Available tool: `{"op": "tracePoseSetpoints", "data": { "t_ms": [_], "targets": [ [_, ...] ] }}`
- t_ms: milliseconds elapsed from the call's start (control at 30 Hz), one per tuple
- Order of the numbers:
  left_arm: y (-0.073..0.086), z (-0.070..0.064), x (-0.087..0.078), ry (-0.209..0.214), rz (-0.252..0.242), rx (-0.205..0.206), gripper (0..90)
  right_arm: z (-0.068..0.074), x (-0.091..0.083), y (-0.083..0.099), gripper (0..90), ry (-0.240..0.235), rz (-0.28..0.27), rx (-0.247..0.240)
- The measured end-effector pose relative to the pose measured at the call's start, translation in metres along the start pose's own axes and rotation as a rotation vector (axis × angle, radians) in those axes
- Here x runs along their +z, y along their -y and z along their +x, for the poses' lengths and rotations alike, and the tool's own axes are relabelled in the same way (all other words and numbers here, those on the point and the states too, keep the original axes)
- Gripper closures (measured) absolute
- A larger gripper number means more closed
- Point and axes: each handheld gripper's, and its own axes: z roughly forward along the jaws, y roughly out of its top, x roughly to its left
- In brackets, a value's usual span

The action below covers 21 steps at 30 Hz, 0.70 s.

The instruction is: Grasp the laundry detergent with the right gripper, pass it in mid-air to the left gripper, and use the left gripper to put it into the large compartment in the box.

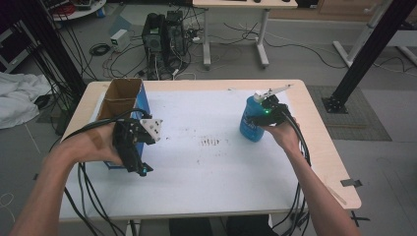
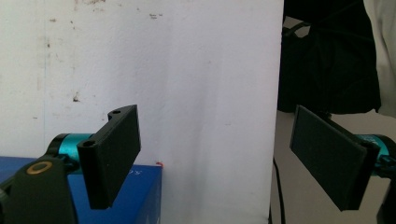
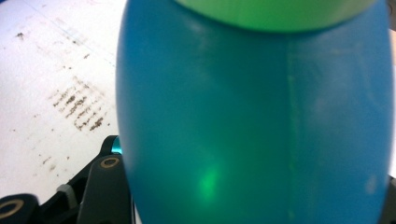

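A blue bottle [image 1: 250, 126] with a green cap [image 3: 275, 11] stands at the right of the white-covered table [image 1: 196, 177]. My right gripper [image 1: 265, 114] is shut on the bottle [image 3: 252, 116], whose body hides the jaws in the right gripper view. An open blue box [image 1: 121, 96] with a brown cardboard inside stands at the table's left. My left gripper [image 1: 139, 166] hovers at the box's near end, pointing towards the person. In the left gripper view it [image 2: 224, 158] is open wide with nothing between the jaws, above the box corner [image 2: 140, 193].
Dark smudges [image 1: 211, 142] mark the middle of the white sheet. The table's near edge [image 2: 274, 140] runs beside the left gripper, with the person's dark clothing [image 2: 327, 65] beyond. Computer towers [image 1: 164, 34], floor cables and a black frame post [image 1: 366, 54] stand behind the table.
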Motion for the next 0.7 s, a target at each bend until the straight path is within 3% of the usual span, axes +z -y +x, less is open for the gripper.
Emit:
{"op": "tracePoseSetpoints", "data": {
  "t_ms": [433, 567, 700],
  "targets": [
    [-0.006, 0.003, -0.008, -0.015, -0.016, -0.002, 16.4, -0.001, -0.001, 0.003, 45.6, -0.010, -0.030, 0.010],
    [-0.015, 0.006, -0.019, -0.024, -0.036, 0.010, 16.4, 0.002, -0.005, 0.000, 46.0, -0.035, -0.039, -0.020],
    [-0.027, 0.013, -0.032, -0.033, -0.062, 0.017, 16.4, 0.011, -0.016, -0.010, 46.0, -0.101, -0.059, -0.093]
  ]
}}
